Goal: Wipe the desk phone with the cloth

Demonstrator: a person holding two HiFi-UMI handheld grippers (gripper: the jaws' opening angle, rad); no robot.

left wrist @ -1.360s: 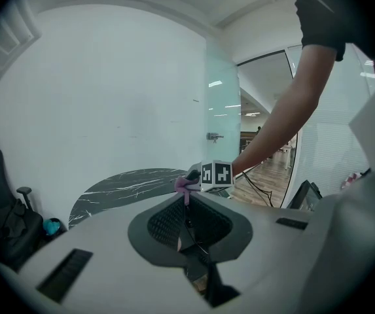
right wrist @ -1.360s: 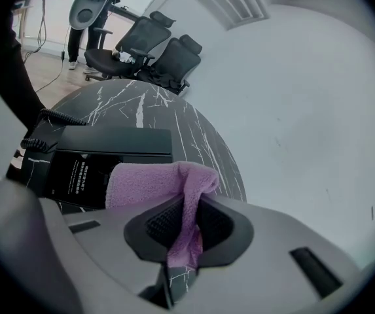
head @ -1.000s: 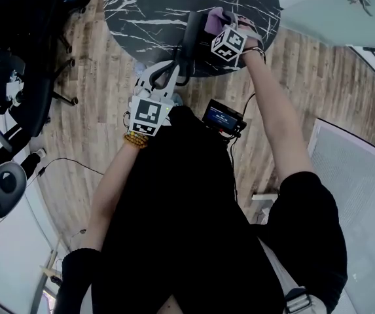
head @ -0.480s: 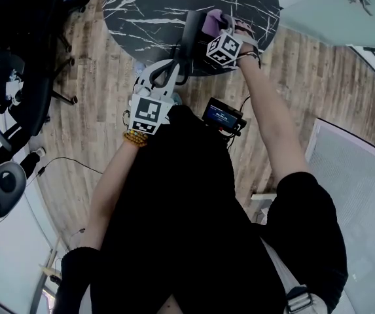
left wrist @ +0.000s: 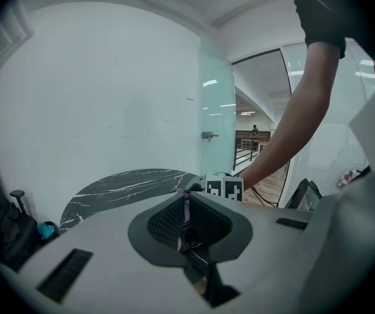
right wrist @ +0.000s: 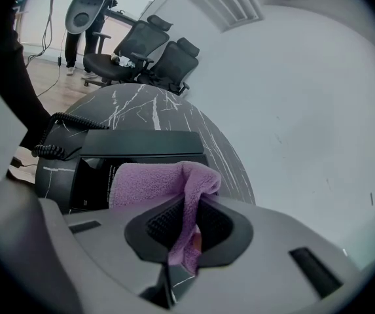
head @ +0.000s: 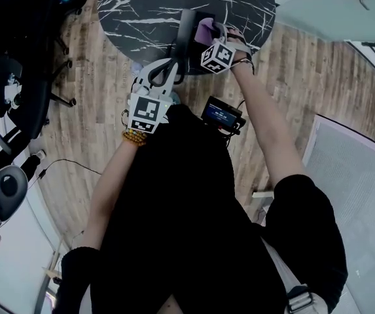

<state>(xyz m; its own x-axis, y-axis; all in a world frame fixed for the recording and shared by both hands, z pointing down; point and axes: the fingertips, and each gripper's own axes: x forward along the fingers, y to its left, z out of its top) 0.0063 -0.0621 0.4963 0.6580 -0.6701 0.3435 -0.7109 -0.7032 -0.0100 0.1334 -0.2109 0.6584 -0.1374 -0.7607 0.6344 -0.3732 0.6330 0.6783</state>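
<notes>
Right gripper (right wrist: 186, 209): the fingers were closed on a fold of the purple terry cloth (right wrist: 149, 183), whose remainder was spread over the face of the black desk phone (right wrist: 138, 142). The phone was set near the edge of the round black white-veined marble counter (right wrist: 144, 106). Left gripper (left wrist: 187, 222): the fingers were drawn together with nothing gripped, and it was held at the counter's near edge, close to the phone.

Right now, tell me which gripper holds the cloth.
The right gripper: its jaws pinch the purple cloth, which lies on the desk phone. The left gripper has its jaws together, empty.
</notes>
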